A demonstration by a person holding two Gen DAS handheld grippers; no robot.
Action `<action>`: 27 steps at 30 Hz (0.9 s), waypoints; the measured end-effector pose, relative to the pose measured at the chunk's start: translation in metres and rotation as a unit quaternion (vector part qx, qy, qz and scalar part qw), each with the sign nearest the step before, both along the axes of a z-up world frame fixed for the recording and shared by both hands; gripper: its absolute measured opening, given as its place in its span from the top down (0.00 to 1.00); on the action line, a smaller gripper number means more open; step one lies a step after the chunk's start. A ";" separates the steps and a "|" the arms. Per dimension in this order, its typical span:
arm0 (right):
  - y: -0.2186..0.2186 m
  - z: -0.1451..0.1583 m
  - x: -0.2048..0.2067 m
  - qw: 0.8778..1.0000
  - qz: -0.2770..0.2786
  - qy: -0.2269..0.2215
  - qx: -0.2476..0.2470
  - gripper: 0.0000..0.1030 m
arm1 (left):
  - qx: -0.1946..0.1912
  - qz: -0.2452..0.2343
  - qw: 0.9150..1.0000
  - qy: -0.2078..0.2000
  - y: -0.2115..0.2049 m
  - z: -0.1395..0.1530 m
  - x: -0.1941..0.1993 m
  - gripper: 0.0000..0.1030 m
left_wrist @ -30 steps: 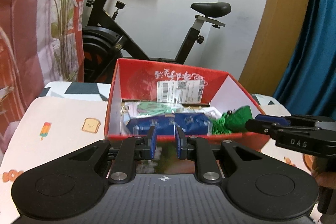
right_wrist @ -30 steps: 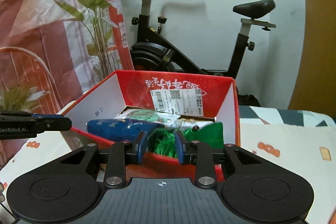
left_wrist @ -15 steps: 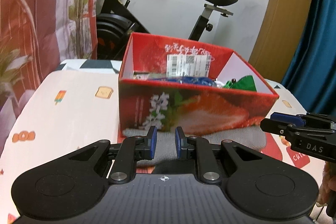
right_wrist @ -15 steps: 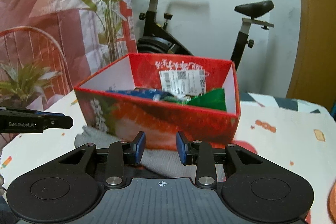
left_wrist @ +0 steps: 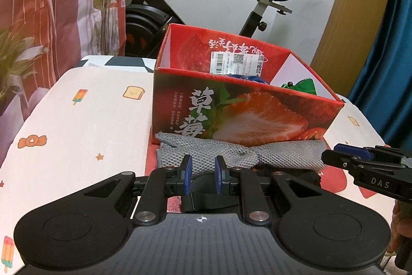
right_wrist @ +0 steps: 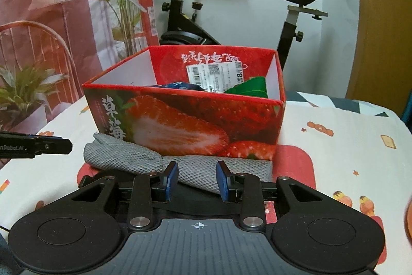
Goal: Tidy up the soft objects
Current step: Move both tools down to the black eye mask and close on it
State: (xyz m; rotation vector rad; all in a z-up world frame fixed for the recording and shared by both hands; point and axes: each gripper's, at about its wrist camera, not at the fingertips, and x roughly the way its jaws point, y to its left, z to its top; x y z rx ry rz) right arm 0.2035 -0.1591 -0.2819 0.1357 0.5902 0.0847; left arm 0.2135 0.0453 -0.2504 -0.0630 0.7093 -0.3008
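Note:
A grey mesh cloth (left_wrist: 283, 151) (right_wrist: 123, 153) lies bunched on the table against the front wall of a red strawberry box (left_wrist: 257, 117) (right_wrist: 180, 120). Inside the box I see a blue packet (left_wrist: 253, 79) (right_wrist: 180, 86) and a green soft item (left_wrist: 303, 85) (right_wrist: 252, 88). A black soft item (left_wrist: 206, 192) (right_wrist: 195, 200) lies just under both grippers. My left gripper (left_wrist: 202, 166) hovers low before the cloth's left part, narrowly open, nothing between its pads. My right gripper (right_wrist: 197, 172) is open over the cloth's right part, and it also shows in the left wrist view (left_wrist: 327, 159).
The table wears a white printed tablecloth (left_wrist: 77, 135) with a red mat (right_wrist: 296, 166) under the box. An exercise bike (right_wrist: 185, 25) stands behind the table. A plant (right_wrist: 25, 86) and a red chair (right_wrist: 38, 43) are at the left, a blue curtain (left_wrist: 386, 56) at the right.
Both grippers have drawn back from over the box and sunk to table level in front of it. The grey cloth and the black item have come into view.

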 end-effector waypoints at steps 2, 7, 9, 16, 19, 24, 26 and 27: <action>-0.001 -0.001 0.000 1.000 -0.001 0.000 0.003 0.71 | 0.001 -0.001 1.000 0.000 -0.001 -0.001 -0.001 0.81; -0.003 -0.007 0.000 1.000 -0.004 0.003 0.008 0.71 | -0.001 0.005 1.000 0.006 -0.001 -0.004 -0.002 0.81; -0.004 -0.009 -0.001 1.000 -0.004 0.005 0.008 0.71 | -0.004 0.008 1.000 0.011 -0.001 -0.007 -0.004 0.81; -0.003 -0.022 -0.002 1.000 -0.006 0.016 0.017 0.71 | -0.013 0.015 0.999 0.034 0.003 -0.021 -0.006 0.81; -0.003 -0.029 0.001 1.000 -0.006 0.025 0.019 0.71 | -0.017 0.018 0.999 0.047 0.003 -0.029 -0.004 0.81; -0.005 -0.041 0.002 0.999 -0.008 0.037 0.021 0.69 | -0.021 0.013 0.998 0.062 -0.001 -0.039 -0.002 0.81; -0.008 -0.048 0.002 0.999 -0.013 0.045 0.022 0.67 | -0.020 0.014 0.997 0.067 -0.003 -0.043 -0.001 0.73; -0.010 -0.051 0.003 0.998 -0.016 0.049 0.023 0.65 | -0.019 0.016 0.997 0.069 -0.003 -0.045 0.000 0.63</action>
